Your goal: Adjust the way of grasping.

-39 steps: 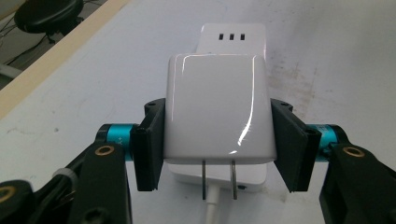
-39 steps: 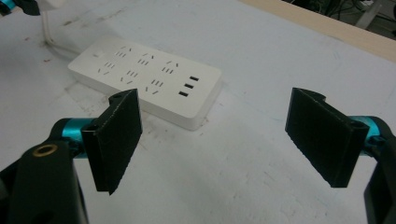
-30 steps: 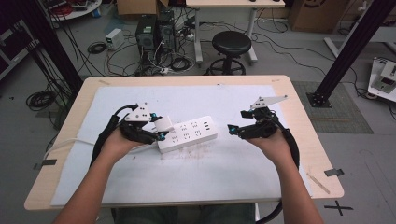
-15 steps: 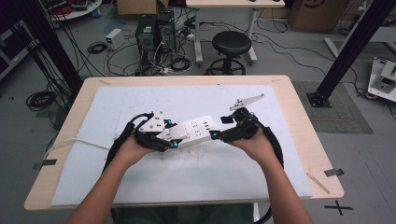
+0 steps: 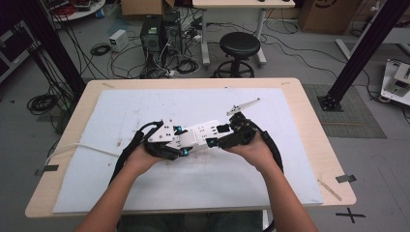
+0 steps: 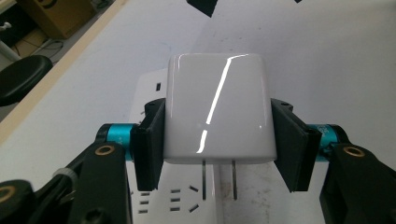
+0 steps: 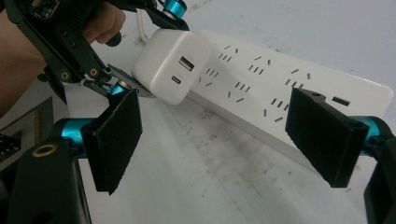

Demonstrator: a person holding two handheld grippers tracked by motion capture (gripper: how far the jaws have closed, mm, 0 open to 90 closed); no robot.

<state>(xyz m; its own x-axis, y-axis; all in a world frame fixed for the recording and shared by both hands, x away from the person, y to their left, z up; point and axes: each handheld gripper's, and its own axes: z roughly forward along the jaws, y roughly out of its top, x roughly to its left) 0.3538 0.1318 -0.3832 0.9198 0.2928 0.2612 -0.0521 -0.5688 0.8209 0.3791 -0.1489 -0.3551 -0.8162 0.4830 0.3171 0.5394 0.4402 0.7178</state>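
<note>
White charger (image 6: 218,107) clamped squarely between the left tongs (image 6: 217,135), two prongs pointing down toward the white power strip (image 6: 182,196) just beneath, not yet seated. In the right gripper view, charger (image 7: 170,65) at 11 o'clock over the strip's (image 7: 299,98) near end. Right tongs (image 7: 224,140) spread wide, grasping nothing, straddling the strip's side. All near the middle of the bench (image 5: 300,96), on a white mat (image 5: 145,106).

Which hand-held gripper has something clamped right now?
The left hand-held gripper: its jaws squeeze the white charger. The right hand-held gripper is open, holding nothing.
</note>
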